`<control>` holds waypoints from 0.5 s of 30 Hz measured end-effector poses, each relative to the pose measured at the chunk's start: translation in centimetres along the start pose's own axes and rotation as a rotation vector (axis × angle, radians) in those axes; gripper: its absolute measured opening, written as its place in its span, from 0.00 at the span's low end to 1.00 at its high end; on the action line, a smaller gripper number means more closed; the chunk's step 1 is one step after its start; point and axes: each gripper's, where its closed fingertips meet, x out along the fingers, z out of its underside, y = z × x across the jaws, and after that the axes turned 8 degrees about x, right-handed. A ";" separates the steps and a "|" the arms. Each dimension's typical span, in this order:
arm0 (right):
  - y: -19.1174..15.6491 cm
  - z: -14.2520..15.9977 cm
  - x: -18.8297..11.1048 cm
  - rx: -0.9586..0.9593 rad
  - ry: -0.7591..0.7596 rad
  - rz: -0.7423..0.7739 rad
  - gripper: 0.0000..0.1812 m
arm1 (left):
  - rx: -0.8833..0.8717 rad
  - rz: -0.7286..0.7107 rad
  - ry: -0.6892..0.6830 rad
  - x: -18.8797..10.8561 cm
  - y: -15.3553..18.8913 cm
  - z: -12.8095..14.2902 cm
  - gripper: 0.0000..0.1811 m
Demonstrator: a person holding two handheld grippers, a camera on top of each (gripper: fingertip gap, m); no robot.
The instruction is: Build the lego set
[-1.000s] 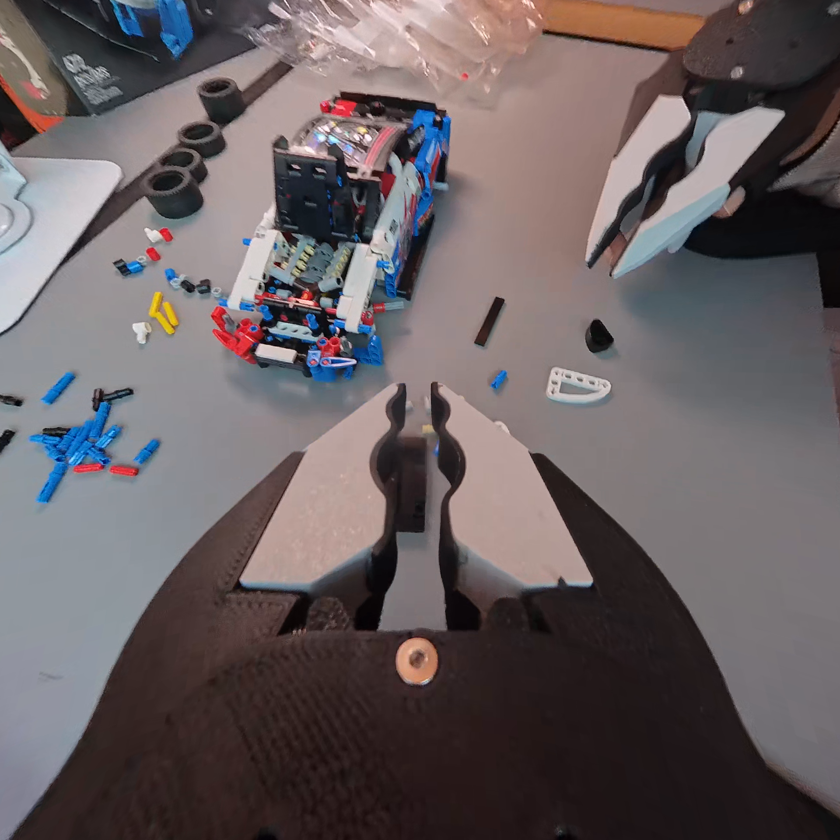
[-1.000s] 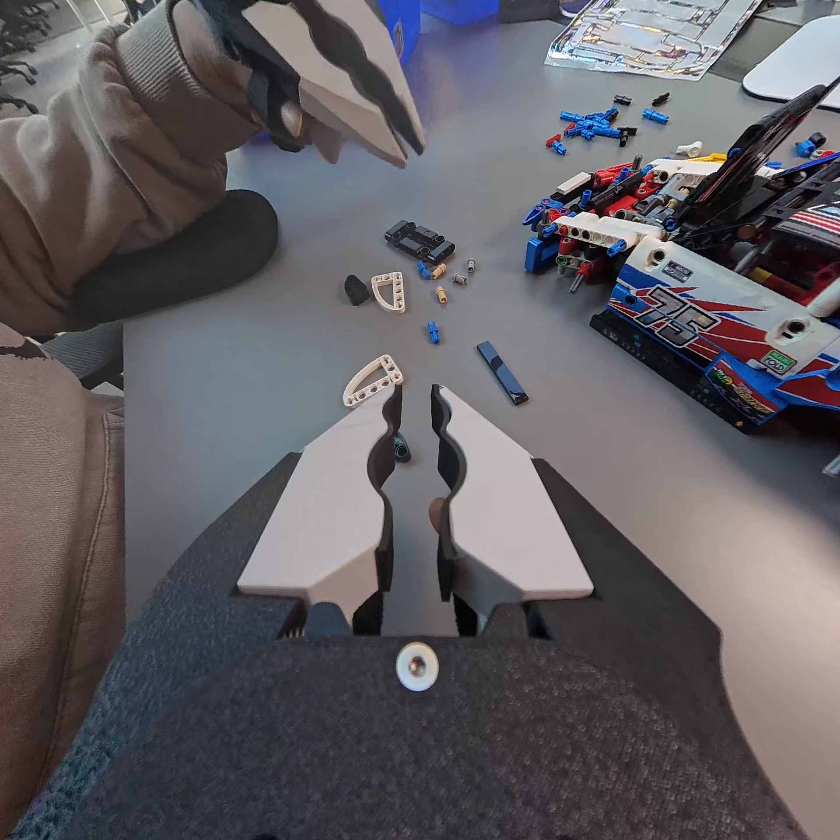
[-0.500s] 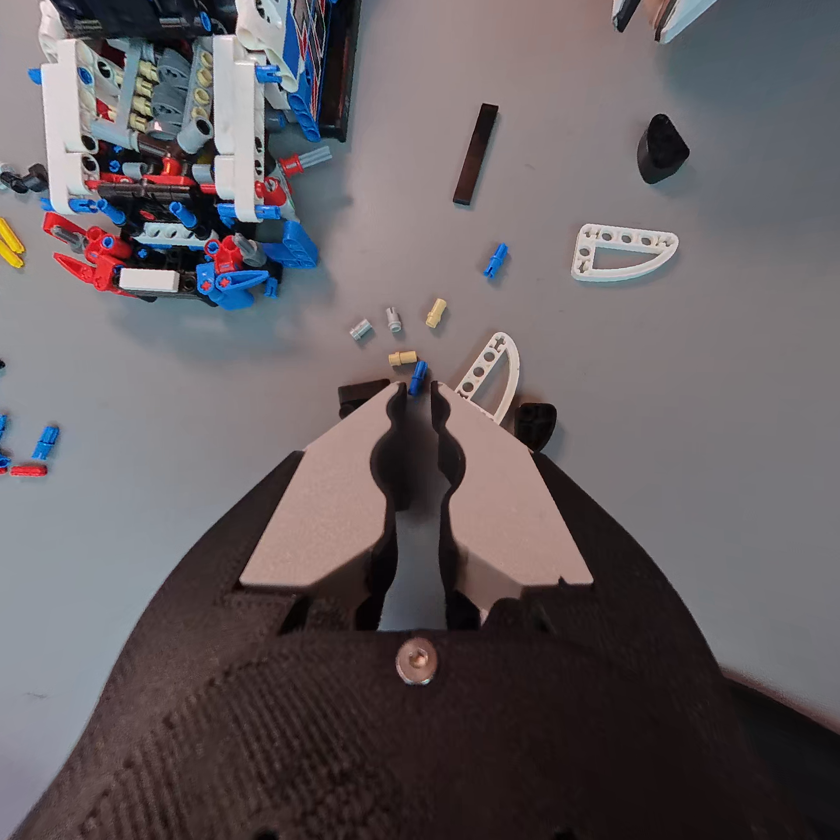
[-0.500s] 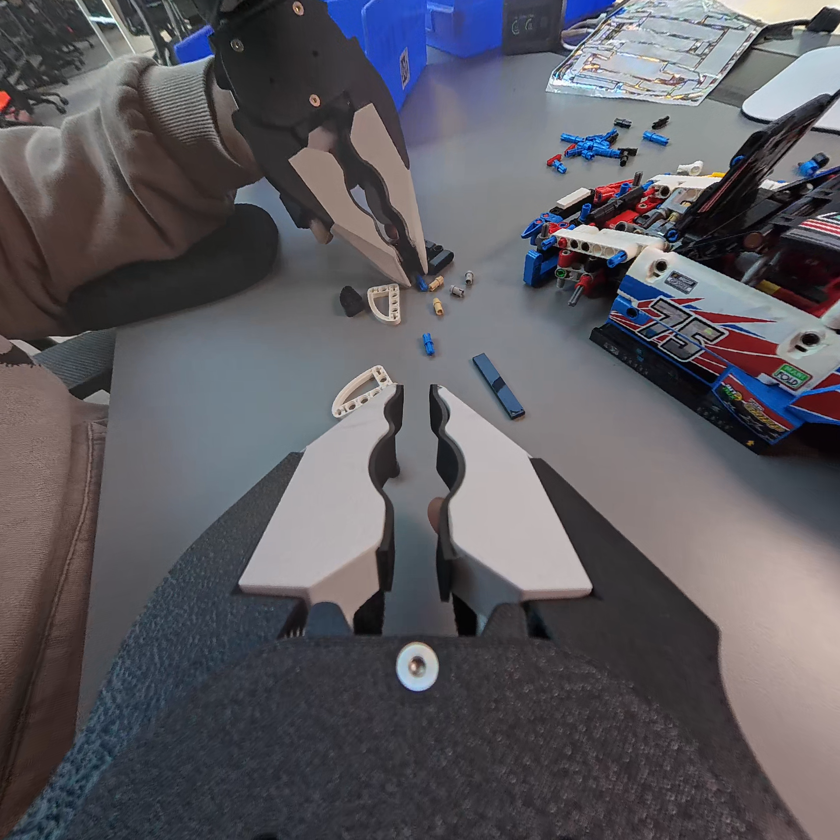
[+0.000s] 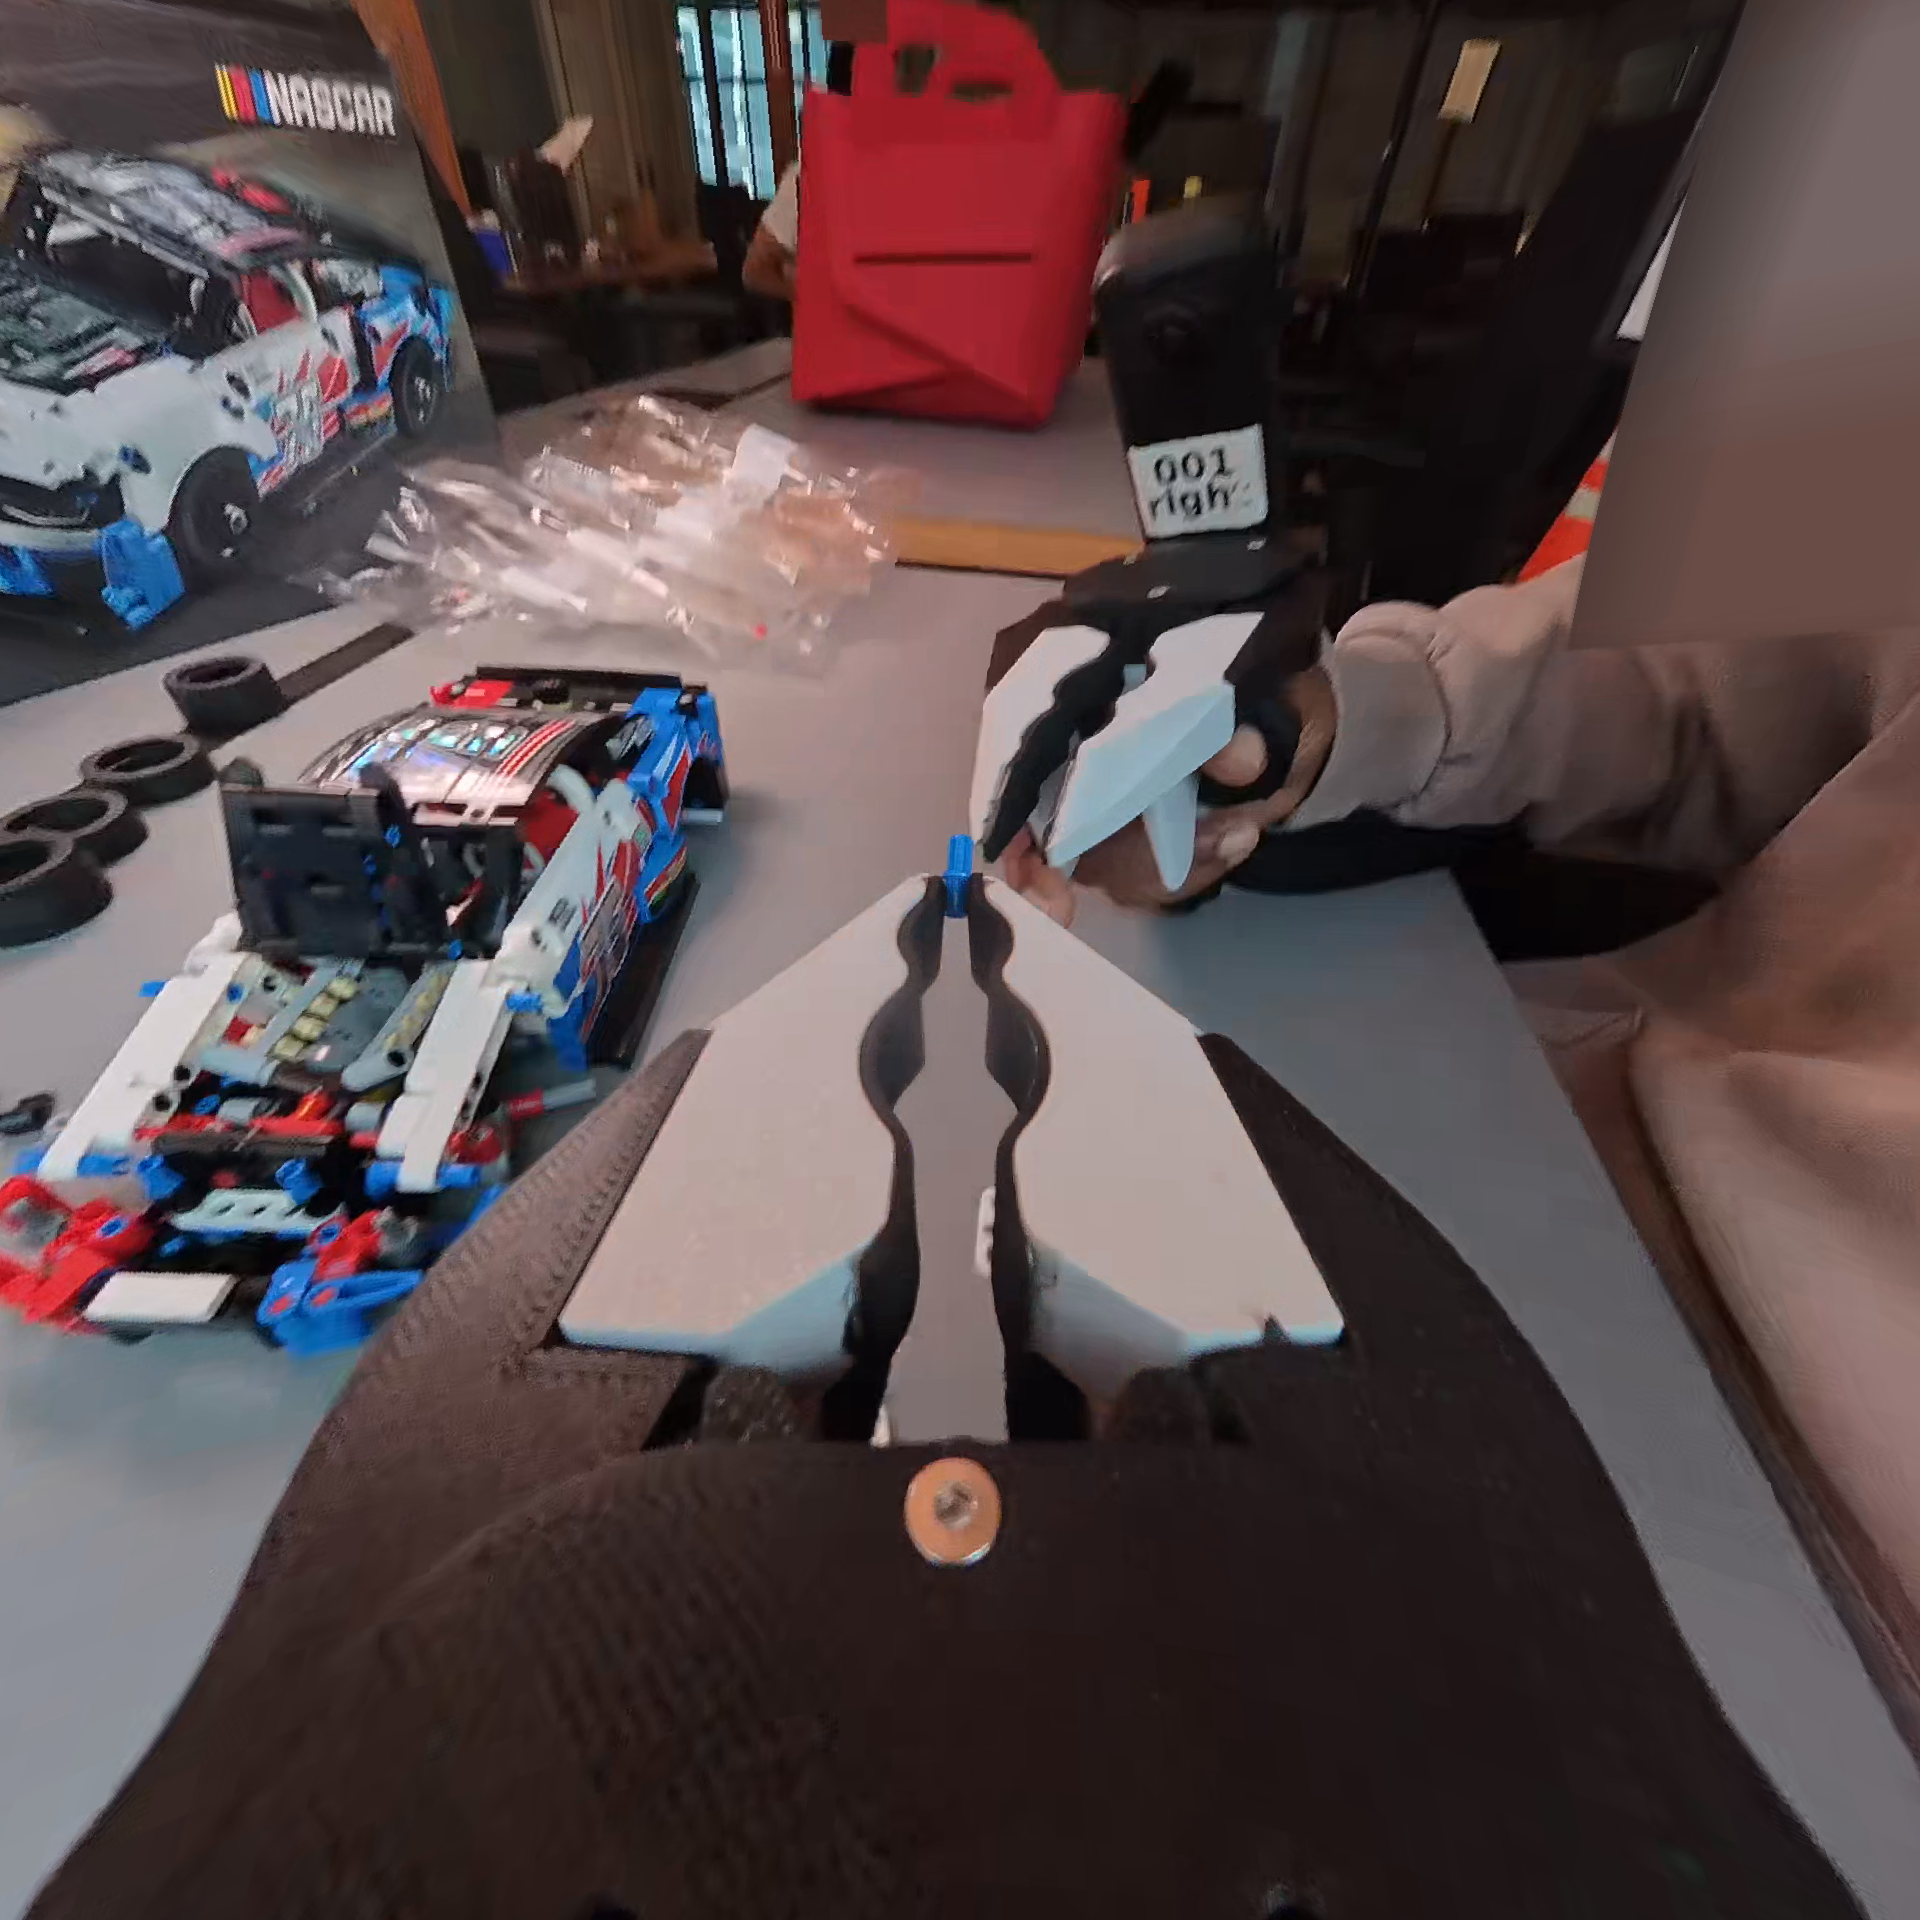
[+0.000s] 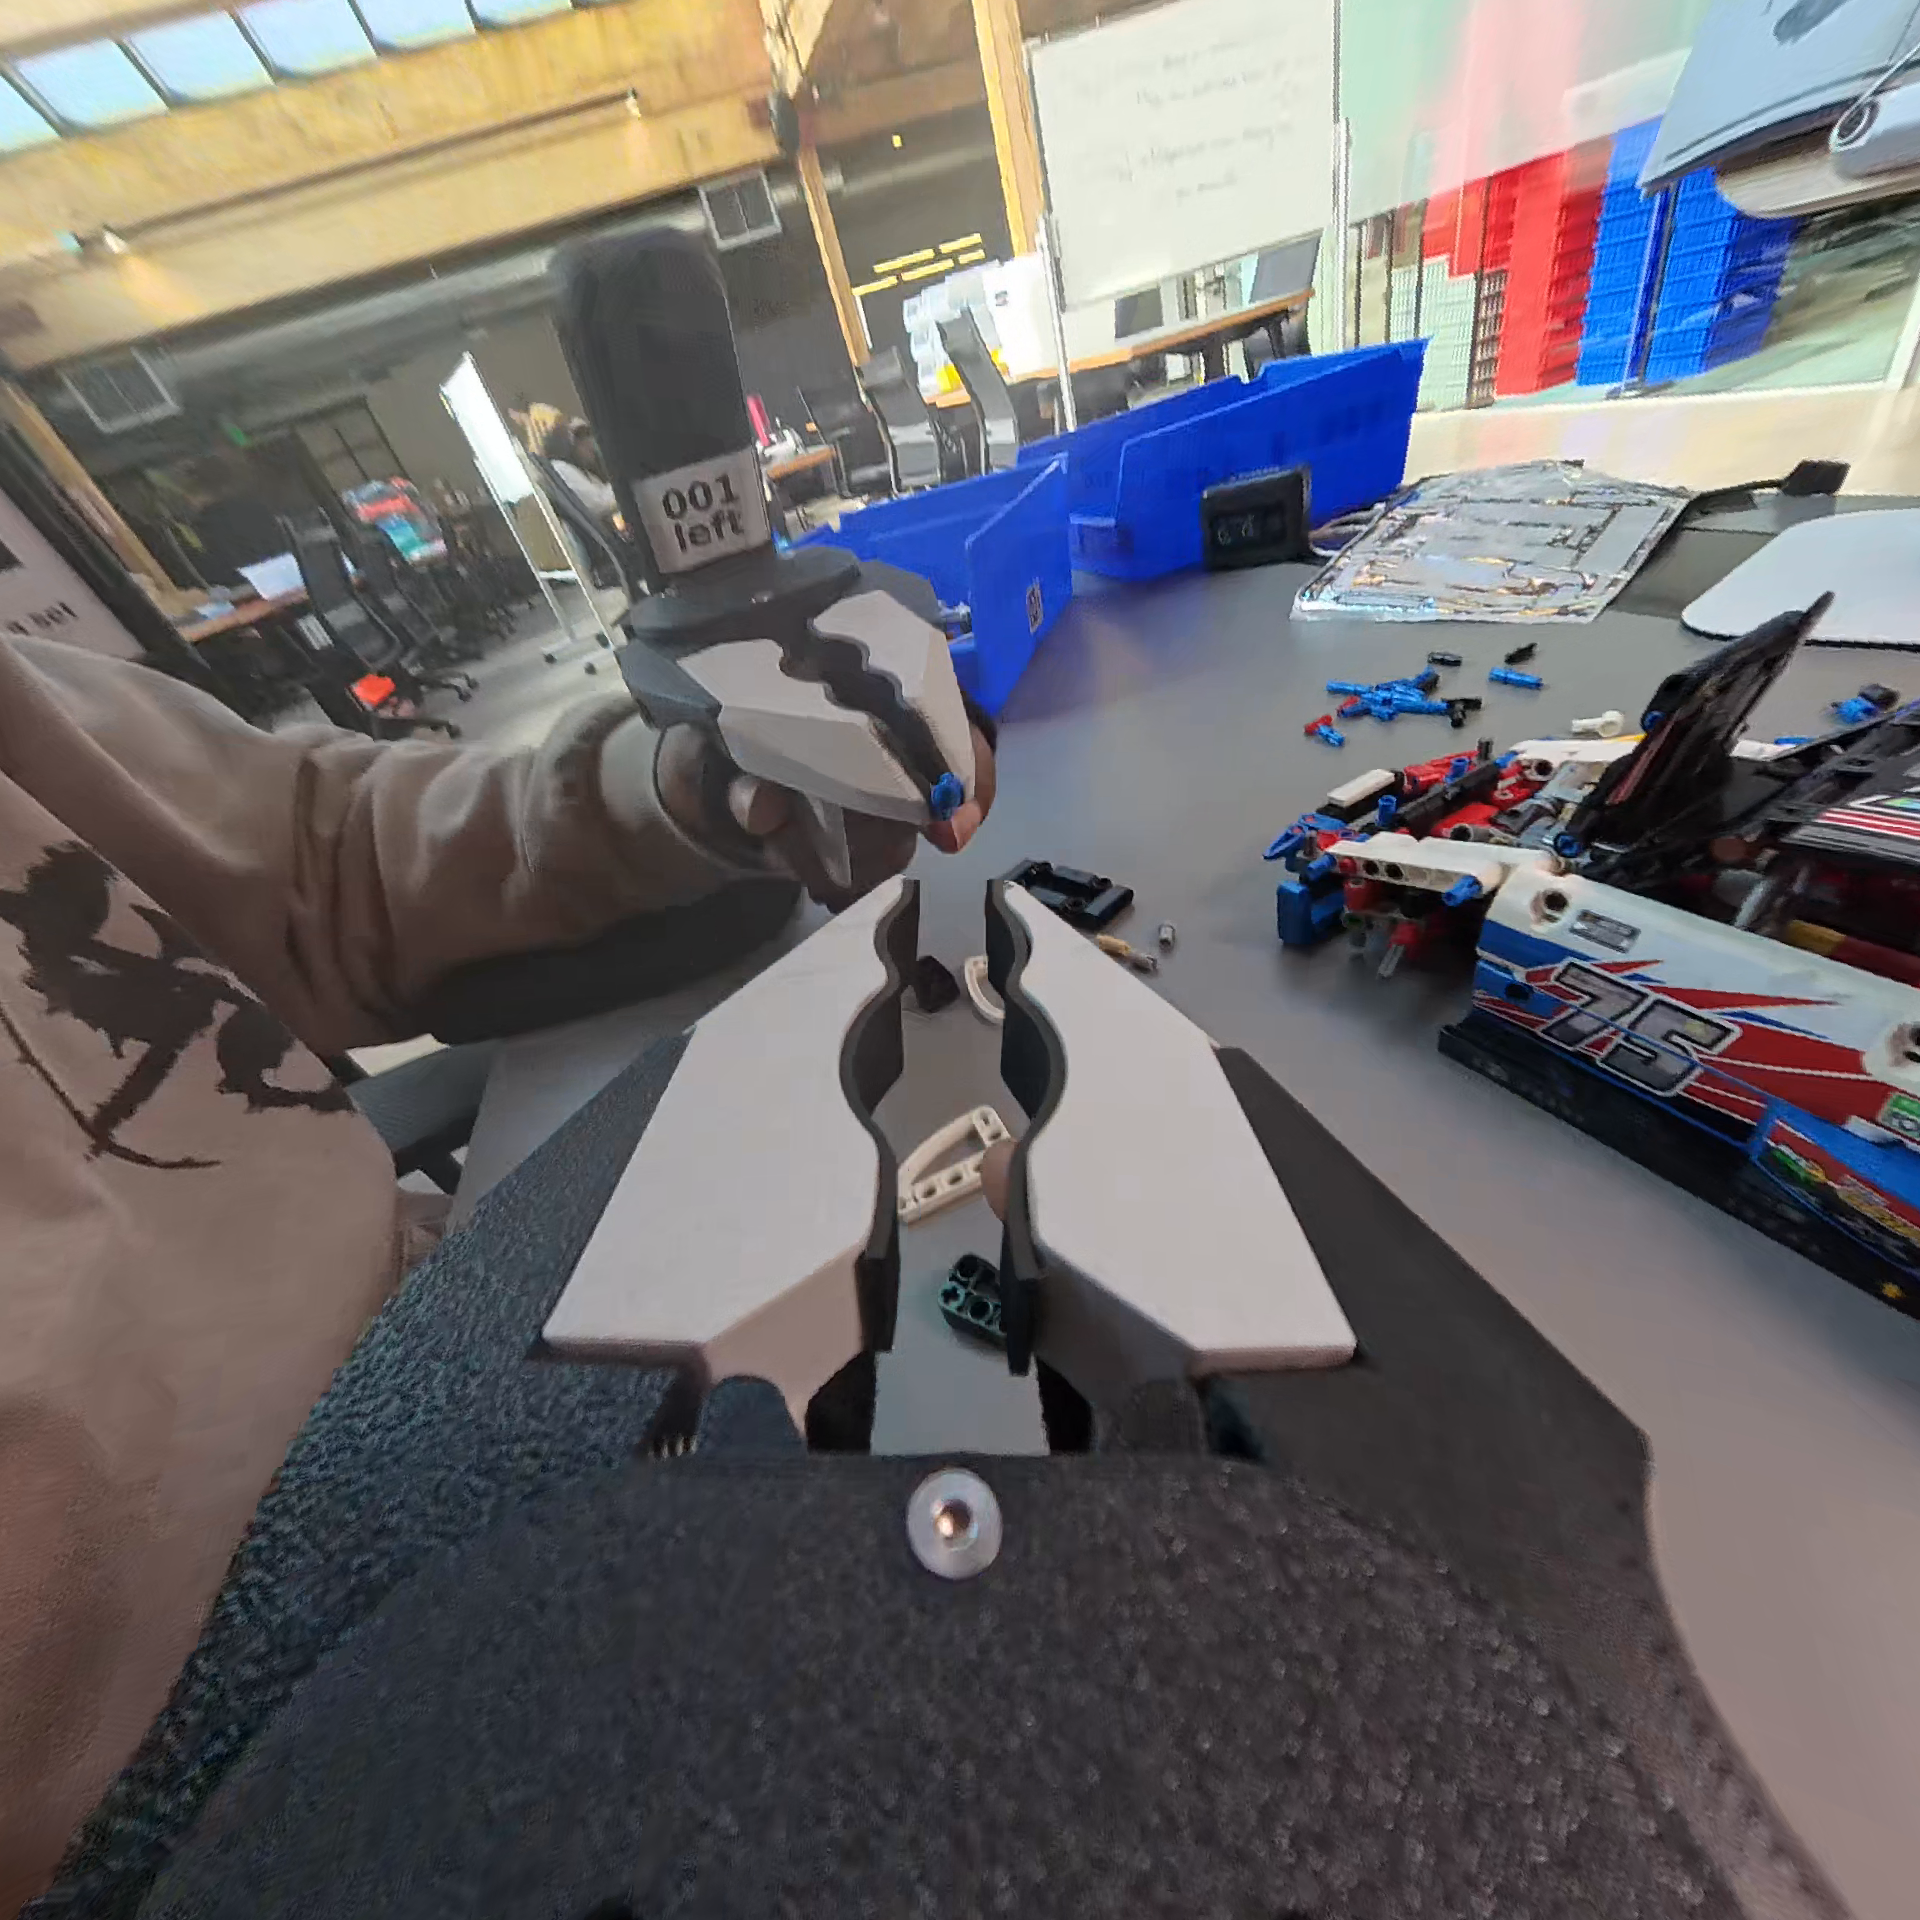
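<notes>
The left gripper [image 5: 957, 896] pinches a small blue pin [image 5: 957, 871] at its very fingertips above the counter [image 5: 1299, 997], the right gripper [image 6: 951, 902] is spread and empty, and so shallow a hold could let the pin twist free.

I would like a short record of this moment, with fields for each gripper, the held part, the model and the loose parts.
left gripper: shut on the blue pin, lifted above the table
blue pin: pinched at the fingertips, end sticking out
right gripper: open, empty, facing the left gripper
lego car: partly built, wheels not fitted, on the grey table
tyres: in a row behind the car
loose parts: white curved beam, blue pins pile
</notes>
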 end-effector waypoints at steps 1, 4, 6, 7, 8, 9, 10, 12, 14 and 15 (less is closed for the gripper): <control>-0.4 -0.4 0.0 0.021 0.025 -0.026 0.06 | -0.020 0.014 0.050 0.5 0.6 -0.8 0.01; -1.4 -1.6 -0.5 0.083 0.100 -0.108 0.04 | -0.050 0.028 0.090 1.5 1.4 -1.4 0.01; -1.4 -1.7 -0.8 0.098 0.104 -0.116 0.01 | -0.026 0.030 0.079 1.8 1.7 -1.2 0.01; -1.4 -1.6 -0.8 0.093 0.103 -0.111 0.00 | -0.031 0.034 0.077 1.9 1.8 -1.1 0.01; -1.5 -1.5 -0.8 0.083 0.098 -0.110 0.00 | -0.037 0.040 0.074 2.0 2.0 -1.0 0.01; -1.4 -1.4 -0.7 0.072 0.092 -0.103 0.00 | -0.037 0.041 0.068 2.0 2.0 -0.9 0.01; -1.3 -1.3 -0.7 0.061 0.082 -0.090 0.00 | -0.033 0.037 0.058 2.1 2.0 -0.7 0.01; -1.1 -0.9 -0.4 0.026 0.052 -0.063 0.00 | -0.031 0.031 0.032 2.2 1.9 -0.2 0.01; -1.0 -0.4 -0.2 -0.022 0.016 -0.038 0.00 | -0.035 0.040 0.011 2.3 2.1 0.2 0.01; -0.9 -0.2 -0.1 -0.047 0.000 -0.023 0.00 | -0.030 0.045 0.001 2.4 2.2 0.5 0.00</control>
